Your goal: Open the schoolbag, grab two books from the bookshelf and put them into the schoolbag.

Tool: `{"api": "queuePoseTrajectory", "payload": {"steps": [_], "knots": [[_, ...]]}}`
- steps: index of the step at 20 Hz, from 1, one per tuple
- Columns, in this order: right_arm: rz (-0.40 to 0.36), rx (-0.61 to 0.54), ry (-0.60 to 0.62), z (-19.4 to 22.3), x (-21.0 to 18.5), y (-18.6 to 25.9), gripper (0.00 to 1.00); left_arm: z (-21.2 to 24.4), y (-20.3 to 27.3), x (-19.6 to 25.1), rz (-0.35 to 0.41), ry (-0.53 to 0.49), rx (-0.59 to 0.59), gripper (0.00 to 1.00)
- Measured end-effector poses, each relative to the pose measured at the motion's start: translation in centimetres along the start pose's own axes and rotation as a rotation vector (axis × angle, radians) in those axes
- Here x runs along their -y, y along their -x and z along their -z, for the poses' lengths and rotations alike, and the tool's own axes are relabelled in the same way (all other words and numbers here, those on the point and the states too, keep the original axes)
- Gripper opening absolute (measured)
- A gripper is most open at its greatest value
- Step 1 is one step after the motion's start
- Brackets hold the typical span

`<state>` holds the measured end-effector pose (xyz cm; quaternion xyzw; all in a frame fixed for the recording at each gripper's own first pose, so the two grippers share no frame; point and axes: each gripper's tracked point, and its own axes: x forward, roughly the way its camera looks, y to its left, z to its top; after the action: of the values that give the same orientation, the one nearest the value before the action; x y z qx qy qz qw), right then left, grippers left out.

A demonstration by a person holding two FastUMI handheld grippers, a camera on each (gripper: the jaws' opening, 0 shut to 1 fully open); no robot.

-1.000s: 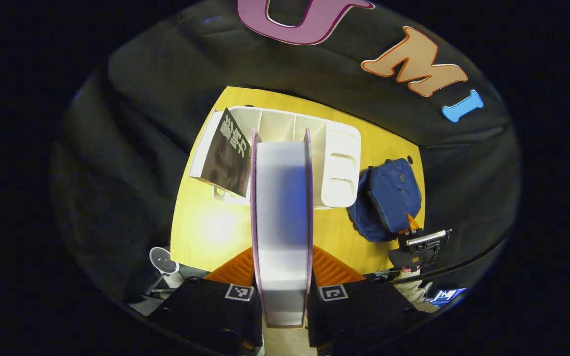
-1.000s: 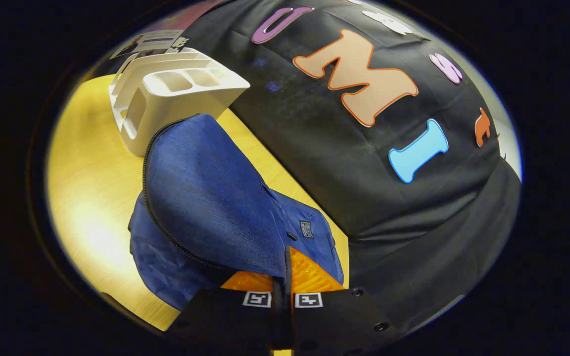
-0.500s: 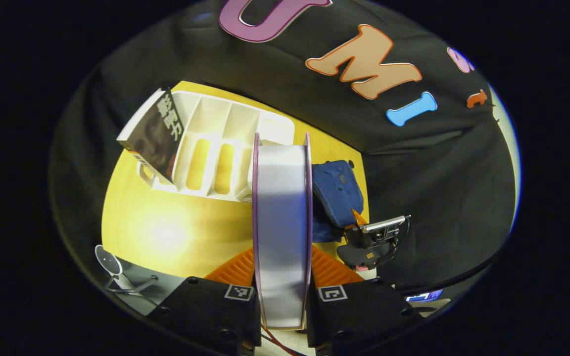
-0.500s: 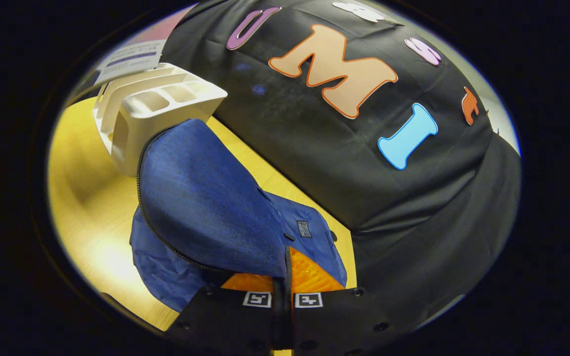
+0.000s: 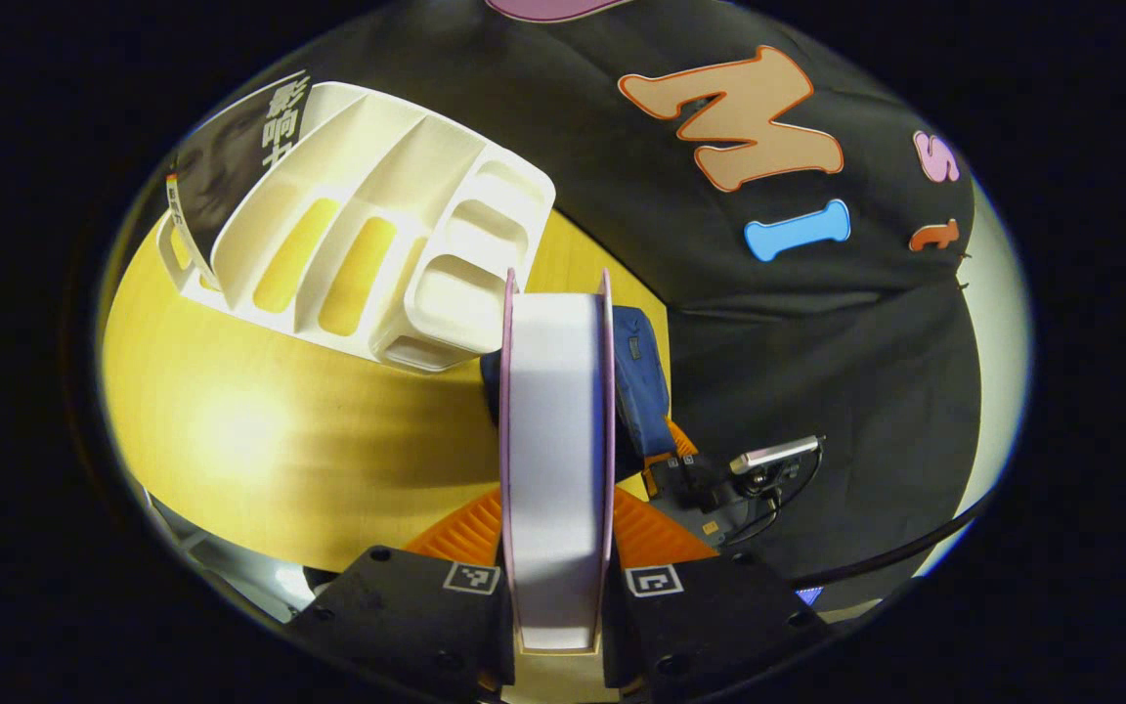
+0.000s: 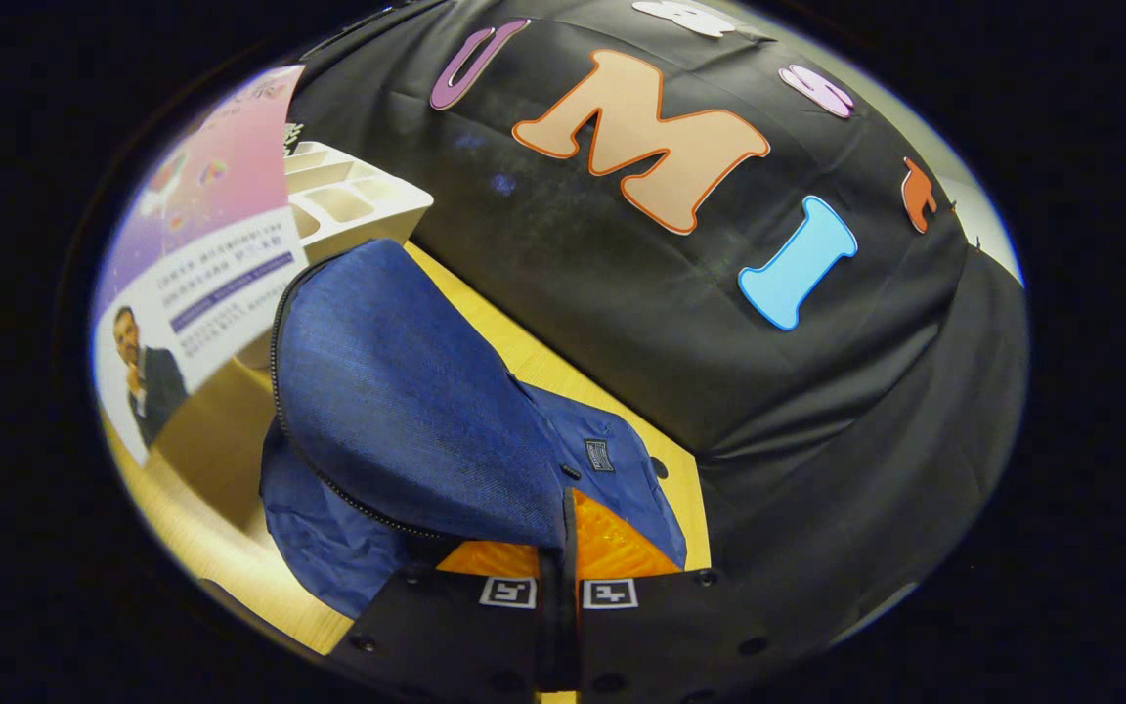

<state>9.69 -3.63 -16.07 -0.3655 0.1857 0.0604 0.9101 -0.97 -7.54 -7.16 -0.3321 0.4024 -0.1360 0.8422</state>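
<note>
Carrying a thick white-paged book with purple covers (image 5: 556,460), clamped between its fingers, the left gripper (image 5: 556,587) has swung from the white plastic bookshelf (image 5: 377,264) toward the blue fabric schoolbag (image 6: 407,411) at the yellow wooden table's (image 5: 260,440) far edge. Right gripper (image 6: 557,587) stays pinched on the flap, holding it open; insertion likely next. Cover lettering unreadable.

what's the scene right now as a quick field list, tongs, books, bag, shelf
left tongs: shut on a book, its page edge facing the camera
right tongs: shut on the flap of the blue schoolbag, holding it lifted
schoolbag: on the yellow table, beside the white bookshelf
bookshelf: one dark-covered book in its end slot
books in bag: none visible
</note>
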Motion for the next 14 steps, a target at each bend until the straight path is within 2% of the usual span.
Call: {"api": "queuePoseTrajectory", "payload": {"steps": [3,8,10,12,13,14], "knots": [[-0.003,0.002,-0.022,-0.1,0.0,0.0,0.04,-0.3,-3.5,0.1,0.064,-0.001,0.034,0.33],[-0.004,0.007,-0.066,-0.2,0.3,0.0,0.03,0.7,-8.9,0.8,0.124,-0.022,0.048,0.32],[-0.006,0.012,-0.09,-0.2,0.4,0.0,0.06,0.9,-10.6,0.8,0.142,-0.027,0.05,0.32],[-0.003,0.022,-0.113,-0.3,0.6,0.0,0.03,1.0,-12.1,0.8,0.179,-0.009,0.059,0.32],[-0.004,0.028,-0.123,-0.4,0.6,0.0,0.06,1.1,-12.9,0.9,0.197,0.007,0.06,0.33],[-0.008,0.029,-0.132,-0.4,0.6,0.0,0.01,1.2,-13.5,0.7,0.209,0.022,0.065,0.32]]}}
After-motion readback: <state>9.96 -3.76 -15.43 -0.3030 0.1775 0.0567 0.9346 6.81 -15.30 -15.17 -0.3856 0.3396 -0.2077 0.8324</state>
